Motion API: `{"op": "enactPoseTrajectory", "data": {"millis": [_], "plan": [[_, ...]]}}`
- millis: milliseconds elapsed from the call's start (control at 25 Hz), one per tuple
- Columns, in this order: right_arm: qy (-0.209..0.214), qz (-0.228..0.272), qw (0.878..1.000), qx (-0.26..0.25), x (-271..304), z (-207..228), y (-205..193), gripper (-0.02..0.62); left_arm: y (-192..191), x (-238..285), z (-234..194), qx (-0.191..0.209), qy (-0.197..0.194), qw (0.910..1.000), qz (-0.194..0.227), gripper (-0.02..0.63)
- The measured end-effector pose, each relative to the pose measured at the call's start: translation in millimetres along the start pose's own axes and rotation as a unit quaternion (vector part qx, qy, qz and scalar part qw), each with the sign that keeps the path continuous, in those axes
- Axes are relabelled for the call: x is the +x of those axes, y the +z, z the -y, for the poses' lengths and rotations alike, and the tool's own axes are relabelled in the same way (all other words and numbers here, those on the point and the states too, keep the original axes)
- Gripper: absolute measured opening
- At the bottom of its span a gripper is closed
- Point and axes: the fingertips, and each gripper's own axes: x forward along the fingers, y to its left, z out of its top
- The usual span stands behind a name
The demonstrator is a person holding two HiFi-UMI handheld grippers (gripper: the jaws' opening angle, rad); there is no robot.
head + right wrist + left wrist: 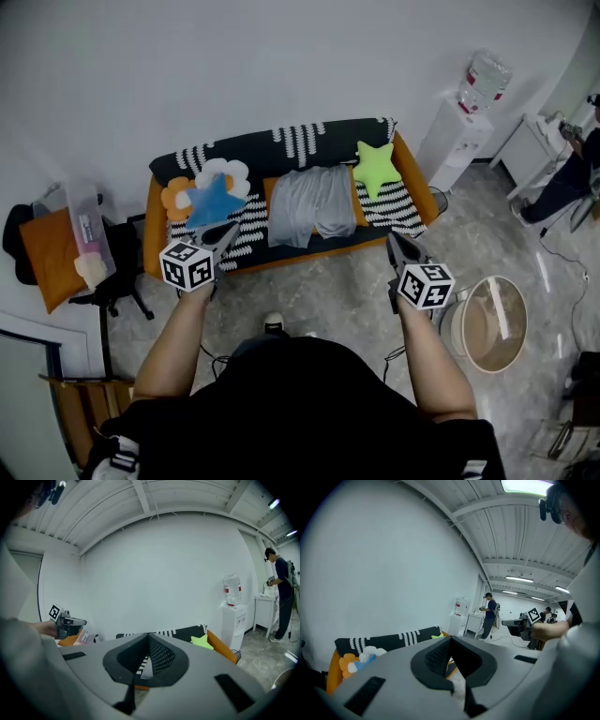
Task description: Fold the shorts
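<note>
Both arms reach forward, left gripper and right gripper empty, fingers together.

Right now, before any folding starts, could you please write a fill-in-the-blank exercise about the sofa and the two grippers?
1. The grey shorts lie on the sofa between the blue star pillow and the ____ star pillow.
2. The left gripper has its jaws ____.
3. The right gripper, jaws together, holds ____.
4. In the head view, the water dispenser stands to the sofa's ____.
Missing words: green; shut; nothing; right.
</note>
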Motion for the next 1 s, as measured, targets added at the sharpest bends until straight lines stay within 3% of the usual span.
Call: {"op": "enactPoseTrajectory", "data": {"millis": [320,640,1000], "plan": [[-0.016,0.003,1.0,-0.018,9.4,10.7,17.4,0.008,21.6,27.3,-0.7,0.017,0.003,0.9997,0.015,0.017],[-0.021,0.004,1.0,-0.023,26.0,16.8,24.8,0.008,17.7,64.4,-11.9,0.01,-0.015,0.9998,0.004,0.017],[-0.03,-0.001,0.999,-0.02,74.9,38.6,41.6,0.009,27.8,123.8,-50.2,0.003,-0.03,0.9995,-0.01,0.017]]}}
